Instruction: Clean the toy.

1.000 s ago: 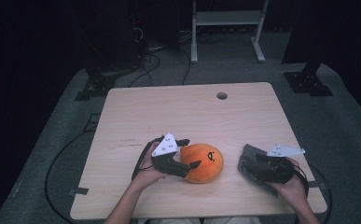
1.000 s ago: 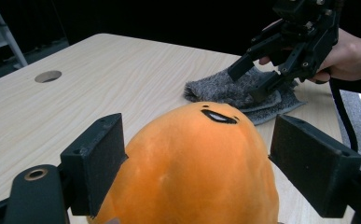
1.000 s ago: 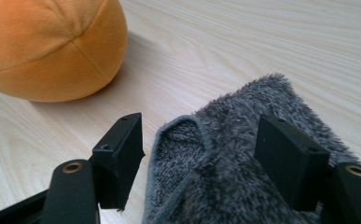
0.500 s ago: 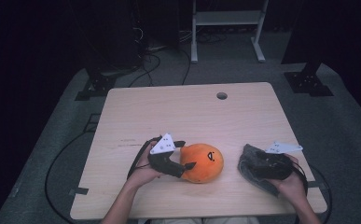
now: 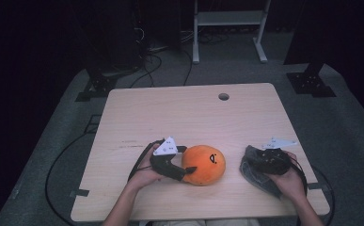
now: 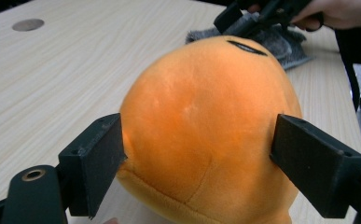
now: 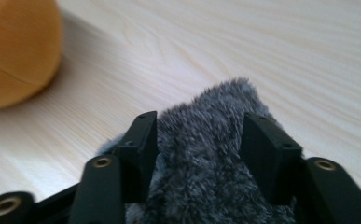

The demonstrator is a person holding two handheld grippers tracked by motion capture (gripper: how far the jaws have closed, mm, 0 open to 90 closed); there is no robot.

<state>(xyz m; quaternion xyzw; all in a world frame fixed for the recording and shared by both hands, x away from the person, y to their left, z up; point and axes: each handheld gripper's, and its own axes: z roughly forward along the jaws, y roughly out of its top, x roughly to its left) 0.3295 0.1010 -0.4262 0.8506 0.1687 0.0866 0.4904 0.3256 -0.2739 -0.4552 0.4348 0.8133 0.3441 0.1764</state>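
Looking down from the high view, a pale wooden table (image 5: pixel 189 117) fills the middle, with a small round hole (image 5: pixel 224 96) near its far edge and dark floor, cables and stand legs beyond that are hard to make out. The left gripper (image 5: pixel 185 165) sits near the table's near edge, its jaws on either side of the left end of an orange plush toy (image 5: pixel 205 165), though the hand (image 5: pixel 146 172) and the gripper's body cover the contact itself. To the right, well apart from the toy, the right gripper (image 5: pixel 259 165) rests on a grey furry cloth (image 5: pixel 255 174); its jaws are hidden under the hand and the grey plate, and both forearms are cut off at the bottom edge. From the left gripper view, the orange plush toy (image 6: pixel 206 130) bulges between the two black jaws, which press on its sides and are clamped on it; its lower part is cut off by the frame, and a dark stitched mark shows on its far top. Behind it, the grey furry cloth (image 6: pixel 285 42) is mostly hidden by the toy. From the right gripper view, the grey furry cloth (image 7: pixel 206 158) stands up between the jaws, which have just been closing and now touch its fur on both sides; the orange plush toy (image 7: pixel 15 51) is blurred and cut off at the far left.
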